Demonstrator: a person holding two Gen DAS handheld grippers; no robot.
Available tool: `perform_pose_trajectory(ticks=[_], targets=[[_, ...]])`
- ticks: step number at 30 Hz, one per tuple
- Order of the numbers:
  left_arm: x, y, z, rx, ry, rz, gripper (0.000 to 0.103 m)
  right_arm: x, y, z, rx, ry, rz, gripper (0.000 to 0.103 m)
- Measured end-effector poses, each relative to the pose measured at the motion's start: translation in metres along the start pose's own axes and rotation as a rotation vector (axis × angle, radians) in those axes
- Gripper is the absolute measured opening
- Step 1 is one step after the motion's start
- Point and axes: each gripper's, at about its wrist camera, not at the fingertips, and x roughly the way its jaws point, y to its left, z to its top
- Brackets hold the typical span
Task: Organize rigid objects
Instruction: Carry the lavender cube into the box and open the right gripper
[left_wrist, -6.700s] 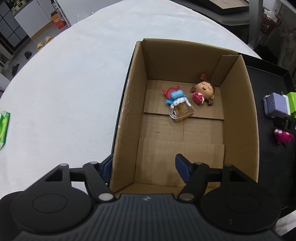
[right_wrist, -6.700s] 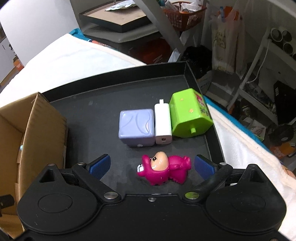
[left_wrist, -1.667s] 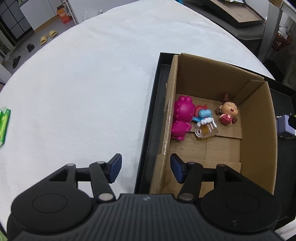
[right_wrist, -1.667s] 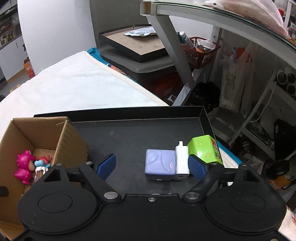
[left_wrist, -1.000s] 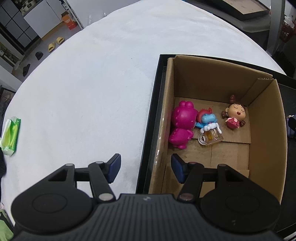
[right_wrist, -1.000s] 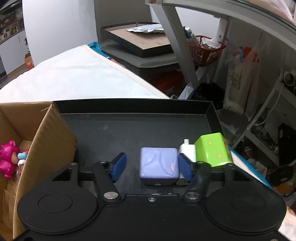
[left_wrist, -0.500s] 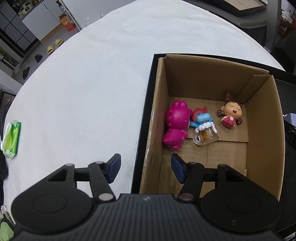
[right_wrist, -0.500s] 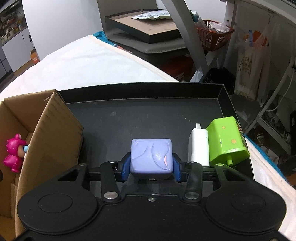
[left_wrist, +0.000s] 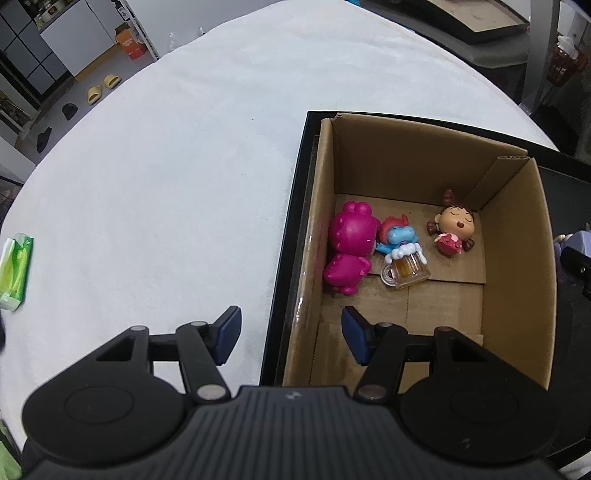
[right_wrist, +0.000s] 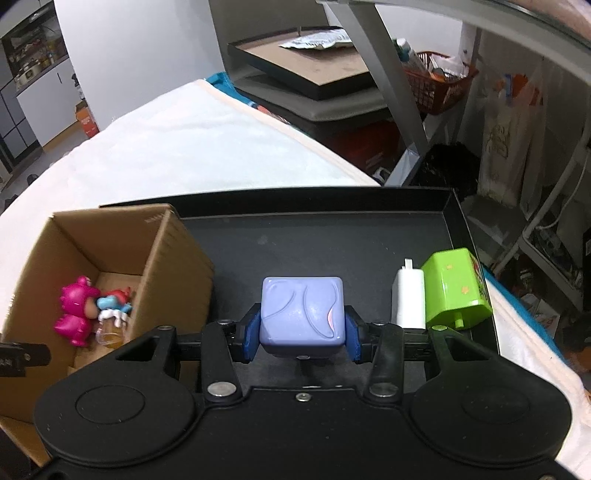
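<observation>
1. Left wrist view: the left tongs (left_wrist: 291, 334) are being held apart and empty, straddling the near left wall of the cardboard box (left_wrist: 515, 258), one finger outside over the white tabletop (left_wrist: 166, 166), the other inside the box.
2. The box is being seen a little further right in the view than half a second ago, so the left tongs are being shifted slightly rather than being used to grip; the steadying role is judged to be unchanged.
3. Three toys are lying on the box floor: the magenta figure (left_wrist: 349, 247) against the left wall, the blue figure with a beer mug (left_wrist: 400, 254) touching it, and the sleeping-face doll (left_wrist: 452, 230) nearer the right wall.
4. Right wrist view: the right tongs (right_wrist: 302, 332) are being kept clamped on the lilac cube (right_wrist: 302, 314), both blue pads pressed to its sides.
5. Compared with half a second ago, the cube is being carried clear of the black tray (right_wrist: 332, 236) and away from the white charger (right_wrist: 408, 299) and green block (right_wrist: 454, 291), which are being left touching each other by the right rim.
6. The box is being brought closer on the left, so the transfer is judged to be under way; the cube is not yet over the opening.
7. Two items are being left on the tray, so the sorting is judged to be past halfway.
</observation>
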Motion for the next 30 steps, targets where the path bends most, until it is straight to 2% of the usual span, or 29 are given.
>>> perform_pose_trajectory(ticks=[12,16,22,26,30], targets=[[-0.002,0.016,-0.010,-0.031,-0.001,-0.048,0.058,-0.027,0.023,0.015,-0.015,-0.016,0.031,0.043],[-0.003,0.020,-0.012,-0.038,-0.006,-0.085,0.058,-0.034,0.033,0.020,-0.035,-0.027,0.037,0.043],[-0.005,0.026,-0.014,-0.057,-0.032,-0.124,0.054,-0.044,0.047,0.026,-0.054,-0.033,0.040,0.043],[-0.005,0.030,-0.016,-0.066,-0.034,-0.155,0.043,-0.050,0.059,0.032,-0.073,-0.041,0.040,0.043],[-0.003,0.032,-0.018,-0.058,-0.030,-0.192,0.014,-0.053,0.070,0.035,-0.086,-0.044,0.038,0.043]])
